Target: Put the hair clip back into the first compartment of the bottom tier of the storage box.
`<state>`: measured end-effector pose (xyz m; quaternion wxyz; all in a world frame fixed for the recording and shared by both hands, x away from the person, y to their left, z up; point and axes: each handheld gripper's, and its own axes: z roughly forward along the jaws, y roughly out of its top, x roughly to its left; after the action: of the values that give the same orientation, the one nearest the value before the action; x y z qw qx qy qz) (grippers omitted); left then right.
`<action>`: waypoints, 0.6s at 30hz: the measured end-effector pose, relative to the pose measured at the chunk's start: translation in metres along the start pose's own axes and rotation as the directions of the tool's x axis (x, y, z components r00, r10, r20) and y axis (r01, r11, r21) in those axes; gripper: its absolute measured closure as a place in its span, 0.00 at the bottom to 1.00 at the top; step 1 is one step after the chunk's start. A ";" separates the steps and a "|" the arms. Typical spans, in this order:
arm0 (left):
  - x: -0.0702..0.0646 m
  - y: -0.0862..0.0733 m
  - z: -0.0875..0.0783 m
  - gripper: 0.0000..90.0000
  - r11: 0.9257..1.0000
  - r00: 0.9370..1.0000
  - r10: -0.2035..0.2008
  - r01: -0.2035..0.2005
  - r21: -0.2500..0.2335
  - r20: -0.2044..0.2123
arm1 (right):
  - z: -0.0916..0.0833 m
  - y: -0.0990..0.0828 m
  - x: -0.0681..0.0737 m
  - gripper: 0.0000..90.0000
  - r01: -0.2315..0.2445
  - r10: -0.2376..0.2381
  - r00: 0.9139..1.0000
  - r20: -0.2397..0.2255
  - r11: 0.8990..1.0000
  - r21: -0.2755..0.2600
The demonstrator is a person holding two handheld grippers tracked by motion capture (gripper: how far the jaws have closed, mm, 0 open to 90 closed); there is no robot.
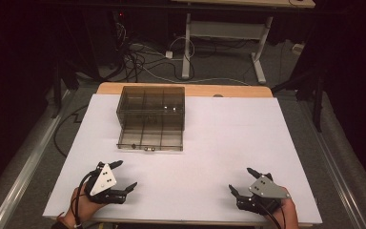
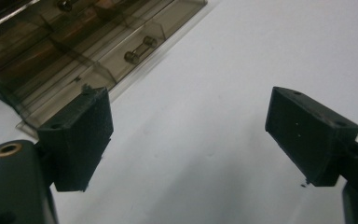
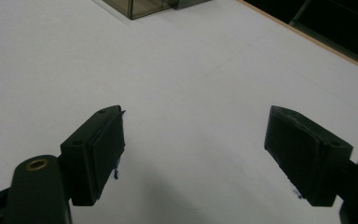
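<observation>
A smoky clear plastic organiser box [image 1: 151, 109] stands at the back left of the white table top [image 1: 219, 143], its lowest drawer [image 1: 150, 138] pulled out toward me. The drawer [image 2: 70, 56] has dividers and a small metal handle [image 2: 140, 48] on its front. My left gripper [image 1: 124, 175] rests near the front left edge, open, nothing between its jaws [image 2: 186, 135]. My right gripper [image 1: 240, 180] sits at the front right, also open and empty [image 3: 193, 154]. A corner of the box [image 3: 144, 7] lies far ahead of it.
The table's wooden rim [image 1: 228, 90] shows at the back. Beyond it, on the floor, lie tangled cables [image 1: 143, 57] and a white desk frame [image 1: 219, 43]. Metal rails [image 1: 19, 167] run along both sides of the table.
</observation>
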<state>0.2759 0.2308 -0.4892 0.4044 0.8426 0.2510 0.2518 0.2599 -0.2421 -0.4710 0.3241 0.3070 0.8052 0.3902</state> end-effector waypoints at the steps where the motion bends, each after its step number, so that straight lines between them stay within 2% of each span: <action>1: 0.001 -0.001 -0.001 0.16 1.000 1.000 0.004 -0.004 -0.005 -0.006 | 0.000 0.000 -0.001 0.23 -0.003 0.003 1.000 0.002 1.000 0.002; 4: 0.001 -0.003 -0.002 0.16 1.000 1.000 -0.011 0.011 -0.008 -0.007 | -0.001 -0.001 -0.002 0.23 -0.010 0.010 1.000 0.007 1.000 0.002; 18: -0.001 -0.002 -0.005 0.16 1.000 1.000 -0.003 0.003 -0.031 0.002 | -0.007 0.001 0.002 0.23 0.010 -0.010 1.000 0.023 1.000 -0.007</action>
<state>0.2716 0.2341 -0.4878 0.4179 0.8363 0.2479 0.2541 0.2541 -0.2431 -0.4671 0.3364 0.3064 0.8017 0.3877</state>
